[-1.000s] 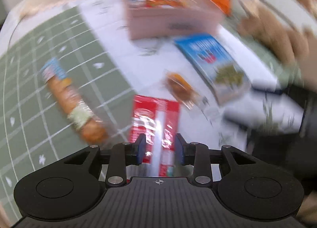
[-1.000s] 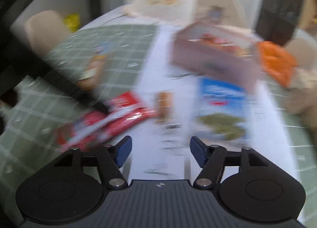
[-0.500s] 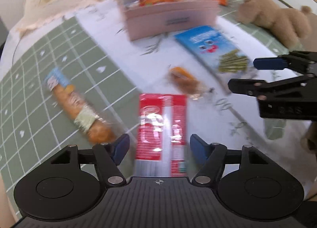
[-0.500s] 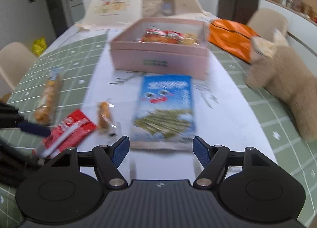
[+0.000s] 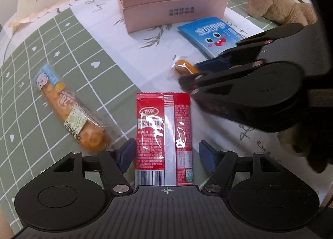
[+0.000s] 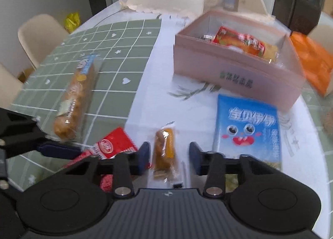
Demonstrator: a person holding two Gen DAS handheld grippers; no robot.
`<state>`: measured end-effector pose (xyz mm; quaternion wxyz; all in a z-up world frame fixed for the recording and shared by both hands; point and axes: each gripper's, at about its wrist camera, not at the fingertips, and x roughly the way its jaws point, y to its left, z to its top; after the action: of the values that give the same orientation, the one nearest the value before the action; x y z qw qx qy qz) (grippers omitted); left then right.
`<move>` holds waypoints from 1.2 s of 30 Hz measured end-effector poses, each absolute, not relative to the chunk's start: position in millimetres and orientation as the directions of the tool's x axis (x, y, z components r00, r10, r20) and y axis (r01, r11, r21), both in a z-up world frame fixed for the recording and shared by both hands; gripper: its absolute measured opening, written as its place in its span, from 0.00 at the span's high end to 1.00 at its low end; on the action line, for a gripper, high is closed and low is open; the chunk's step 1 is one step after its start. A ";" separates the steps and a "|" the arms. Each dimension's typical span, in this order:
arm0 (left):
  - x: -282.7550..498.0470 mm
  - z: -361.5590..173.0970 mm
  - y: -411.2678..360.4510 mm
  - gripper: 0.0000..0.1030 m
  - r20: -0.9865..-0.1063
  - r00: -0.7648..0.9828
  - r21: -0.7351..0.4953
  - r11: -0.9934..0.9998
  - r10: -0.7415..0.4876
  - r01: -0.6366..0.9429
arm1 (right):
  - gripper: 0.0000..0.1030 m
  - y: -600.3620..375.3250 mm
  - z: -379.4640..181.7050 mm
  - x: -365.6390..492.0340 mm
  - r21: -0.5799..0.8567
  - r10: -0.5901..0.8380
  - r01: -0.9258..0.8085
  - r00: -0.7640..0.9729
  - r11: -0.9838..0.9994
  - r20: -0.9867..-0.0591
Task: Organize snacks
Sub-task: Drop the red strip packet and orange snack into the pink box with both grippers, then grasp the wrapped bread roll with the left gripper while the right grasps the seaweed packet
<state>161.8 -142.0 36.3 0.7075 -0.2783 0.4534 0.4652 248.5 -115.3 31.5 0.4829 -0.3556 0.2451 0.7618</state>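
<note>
Our left gripper (image 5: 166, 151) pointed steeply down, its fingers having just opened, released around the red packet (image 5: 162, 126) marked 卫龙, which lay flat on the bench (image 5: 129, 37). Our right gripper (image 6: 169, 153) tilted down, its fingers just closed, clenched on the small orange snack (image 6: 164, 151).

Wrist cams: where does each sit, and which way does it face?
Left wrist: on left gripper, aimed down at red foil packet; own just-opened fingers show, plus right gripper.
Right wrist: on right gripper, aimed down at small orange wrapped snack; own fingers, just closed on it, show.
Shared: both snacks, pink cardboard box, blue pouch.
</note>
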 end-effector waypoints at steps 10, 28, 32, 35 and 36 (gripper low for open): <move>147.4 55.4 -149.0 0.51 -0.862 0.271 -0.081 0.411 0.428 -0.908 | 0.80 -144.1 68.8 324.3 0.063 0.620 -0.946 -0.259 -0.319 -0.740; 136.6 208.8 46.0 0.47 -0.665 0.495 -0.311 0.395 0.559 -0.864 | 0.27 1.2 207.0 384.1 0.145 0.839 -0.985 -0.158 -0.096 -0.520; 78.8 158.4 7.3 0.47 -0.725 0.330 -0.246 0.221 0.605 -0.944 | 0.27 -18.5 155.0 396.9 0.177 0.778 -0.979 -0.188 -0.100 -0.599; 37.5 113.6 -21.6 0.47 -0.796 0.177 -0.209 0.011 0.579 -0.978 | 0.27 -40.6 108.2 394.6 0.138 0.714 -0.986 -0.165 -0.096 -0.681; 27.1 101.5 -30.8 0.47 -0.808 0.156 -0.217 -0.040 0.568 -0.975 | 0.27 -48.4 94.1 392.5 0.124 0.693 -0.988 -0.156 -0.097 -0.704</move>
<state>27.1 -30.8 101.5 0.6448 -0.4028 0.2530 0.5983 392.5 -48.4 94.1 0.6014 -0.2455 0.3001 0.6986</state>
